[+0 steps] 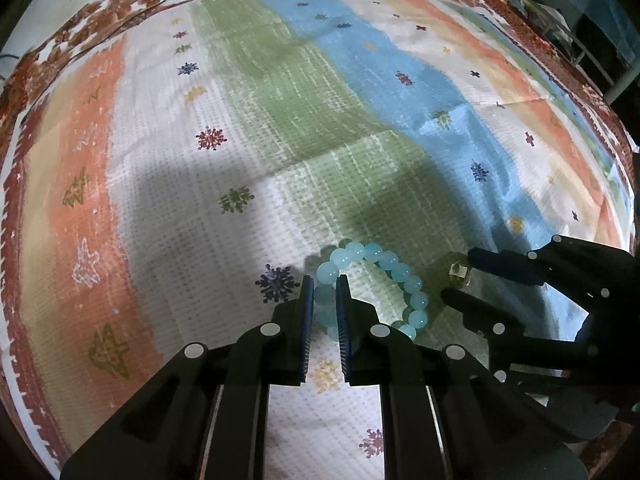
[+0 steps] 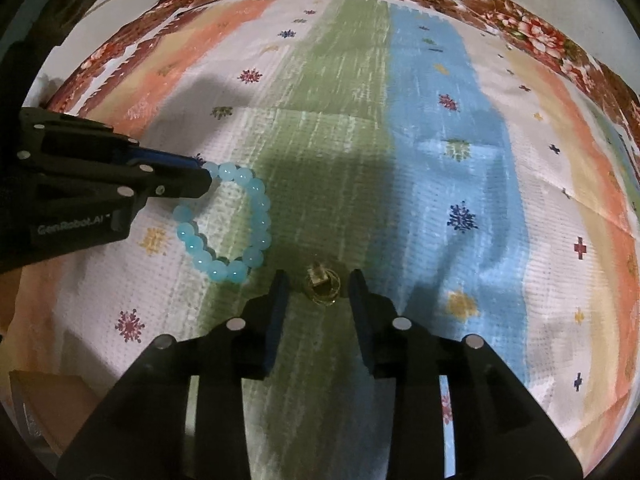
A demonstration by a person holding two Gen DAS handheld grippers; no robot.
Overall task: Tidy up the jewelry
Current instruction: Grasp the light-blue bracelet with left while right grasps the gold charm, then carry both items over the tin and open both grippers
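Note:
A pale blue bead bracelet (image 1: 400, 270) lies in a loop on the striped cloth. My left gripper (image 1: 323, 282) is shut on the beads of its left side. The right wrist view shows the same bracelet (image 2: 262, 204) with the left gripper (image 2: 206, 178) coming in from the left and pinching its upper end. A small gold ring with a square stone (image 2: 322, 284) lies on the green stripe between the fingers of my right gripper (image 2: 320, 276), which stands open with a gap on both sides. In the left wrist view the ring (image 1: 459, 274) sits between the right gripper's tips.
The striped cloth (image 1: 280, 120) with small snowflake prints lies over a red floral bedspread (image 2: 532, 28). A brown cardboard box (image 2: 44, 404) shows at the lower left of the right wrist view. Dark furniture (image 1: 592, 40) stands beyond the bed at the upper right.

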